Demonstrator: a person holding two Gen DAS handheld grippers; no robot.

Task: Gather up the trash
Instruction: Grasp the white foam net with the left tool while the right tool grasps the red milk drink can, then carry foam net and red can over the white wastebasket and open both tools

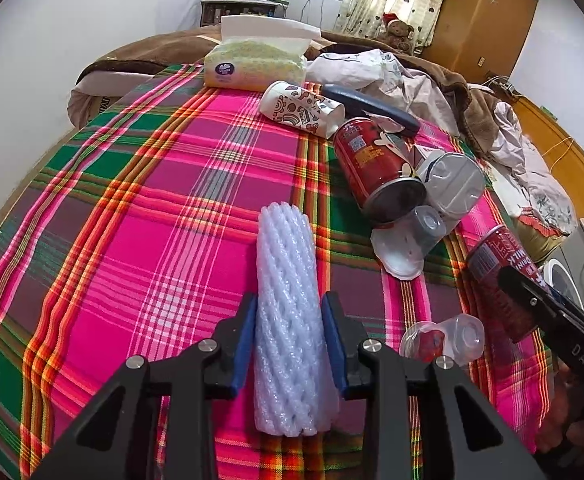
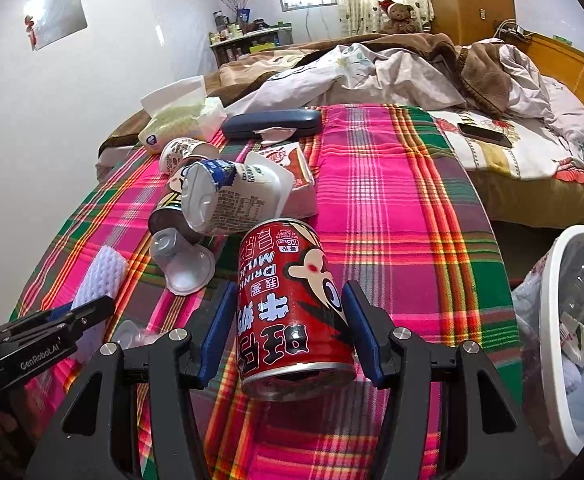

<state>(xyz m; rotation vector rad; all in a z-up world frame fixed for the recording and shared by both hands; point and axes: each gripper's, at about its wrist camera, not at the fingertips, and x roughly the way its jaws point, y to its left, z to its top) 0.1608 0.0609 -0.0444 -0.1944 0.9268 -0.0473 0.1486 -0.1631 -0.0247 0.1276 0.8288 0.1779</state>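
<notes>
Left wrist: fingers clamp foam net | right fingers clamp red can | cups near

Checked cloth under both tools: hot pink plaid crossed by green, orange and white bands. Between the left tool's blue pads — a white foam net sleeve, diamond-mesh texture. Between the right tool's blue pads — a red drink can, white lettering, cartoon face in black and cream. Ahead of the right tool: white paper cup with a blue-printed torn lid, dark navy case. Right of it, white bin rim.
</notes>
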